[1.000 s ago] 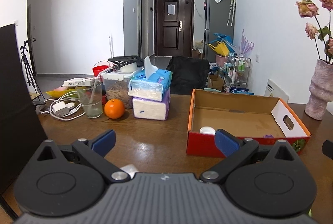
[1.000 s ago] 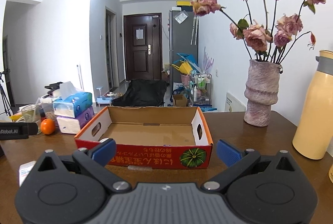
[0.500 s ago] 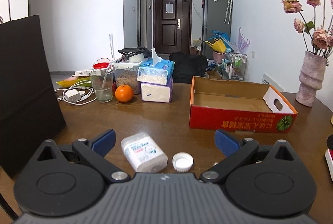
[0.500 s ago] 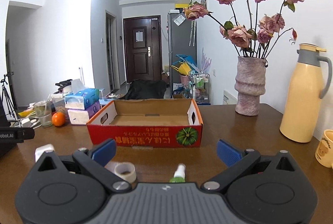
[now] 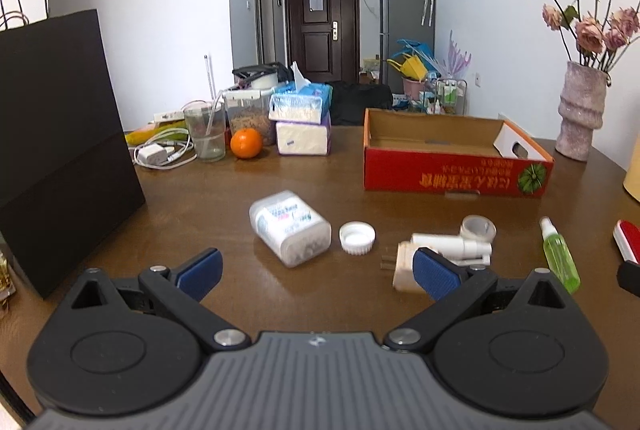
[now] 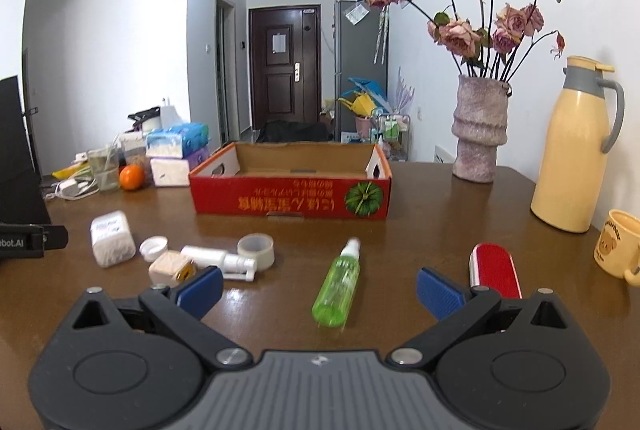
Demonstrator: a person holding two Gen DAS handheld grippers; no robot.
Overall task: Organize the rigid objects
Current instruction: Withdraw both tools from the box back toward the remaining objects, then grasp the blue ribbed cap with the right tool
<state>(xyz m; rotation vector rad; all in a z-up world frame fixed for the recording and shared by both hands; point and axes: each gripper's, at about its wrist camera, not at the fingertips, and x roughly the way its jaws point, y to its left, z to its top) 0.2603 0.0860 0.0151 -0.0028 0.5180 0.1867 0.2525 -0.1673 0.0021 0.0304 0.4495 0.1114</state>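
Note:
A red cardboard box (image 5: 456, 179) (image 6: 292, 200) stands open on the brown table, and nothing shows inside it. In front of it lie a clear plastic container (image 5: 290, 233) (image 6: 111, 243), a white cap (image 5: 357, 238) (image 6: 153, 248), a plug adapter (image 5: 403, 266) (image 6: 171, 267), a white spray nozzle (image 5: 452, 248) (image 6: 218, 261), a tape roll (image 5: 477, 228) (image 6: 256, 250), a green spray bottle (image 5: 559, 260) (image 6: 339, 284) and a red lint brush (image 6: 495, 270). My left gripper (image 5: 318, 272) is open, above the table just short of the container. My right gripper (image 6: 318, 288) is open, with the green bottle lying between its fingers' lines.
A black paper bag (image 5: 60, 146) stands at the left. Behind it are a glass (image 5: 206, 138), an orange (image 5: 246, 143), tissue packs (image 5: 302, 126) and a charger cable. A vase of dried roses (image 6: 480, 128), a cream thermos (image 6: 572, 146) and a mug (image 6: 618, 248) stand at the right.
Both grippers have pulled back from the red box toward the table's near edge, so the small loose items now show in front of them. Both stay open.

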